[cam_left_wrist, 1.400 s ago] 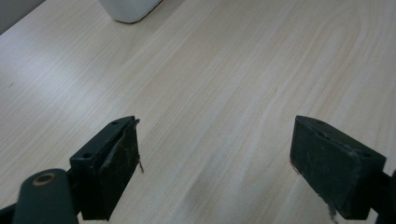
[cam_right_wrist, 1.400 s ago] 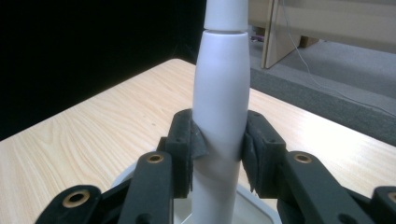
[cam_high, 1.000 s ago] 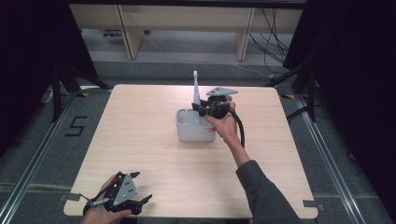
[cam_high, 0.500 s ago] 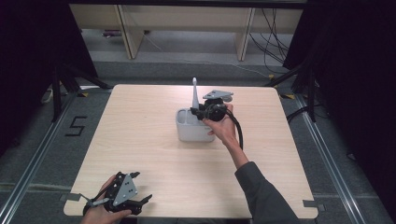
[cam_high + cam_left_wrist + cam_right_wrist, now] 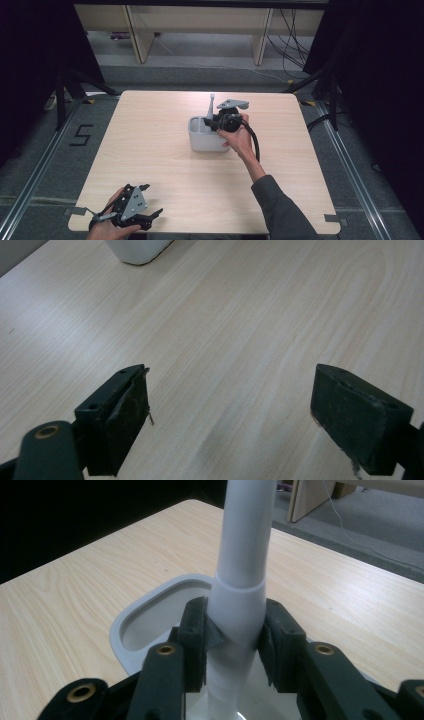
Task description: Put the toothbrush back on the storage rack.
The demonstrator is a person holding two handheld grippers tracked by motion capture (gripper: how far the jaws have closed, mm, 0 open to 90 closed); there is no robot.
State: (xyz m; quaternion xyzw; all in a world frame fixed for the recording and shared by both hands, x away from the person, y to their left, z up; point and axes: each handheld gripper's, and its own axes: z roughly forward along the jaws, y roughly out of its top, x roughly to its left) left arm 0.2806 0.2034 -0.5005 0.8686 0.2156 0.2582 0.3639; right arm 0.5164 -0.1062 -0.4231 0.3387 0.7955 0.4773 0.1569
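A white holder (image 5: 209,135) with rounded corners stands near the middle of the light wooden table (image 5: 150,145), a little toward the far edge. It is the landmark here. Its top is open, and in the high view a divider seems to split it into two compartments, though the picture is too coarse to be sure. In the right gripper view one compartment opening (image 5: 160,615) shows a pale, bare inner wall.

A white tapered handle (image 5: 211,106) rises upright out of the holder on its far side. What its lower end is cannot be told, since it is hidden inside the holder.

The right gripper (image 5: 220,121) sits directly over the holder, held by the person's right hand (image 5: 241,140) on the holder's right side. In the right gripper view its jaws are pressed against both sides of the handle (image 5: 239,605), just below a step in the shaft.

The left gripper (image 5: 150,216) lies well apart from the holder, at the near left corner of the table, in the person's left hand (image 5: 112,231). Its jaws stand wide apart over bare wood, with a corner of the holder (image 5: 137,250) far ahead.
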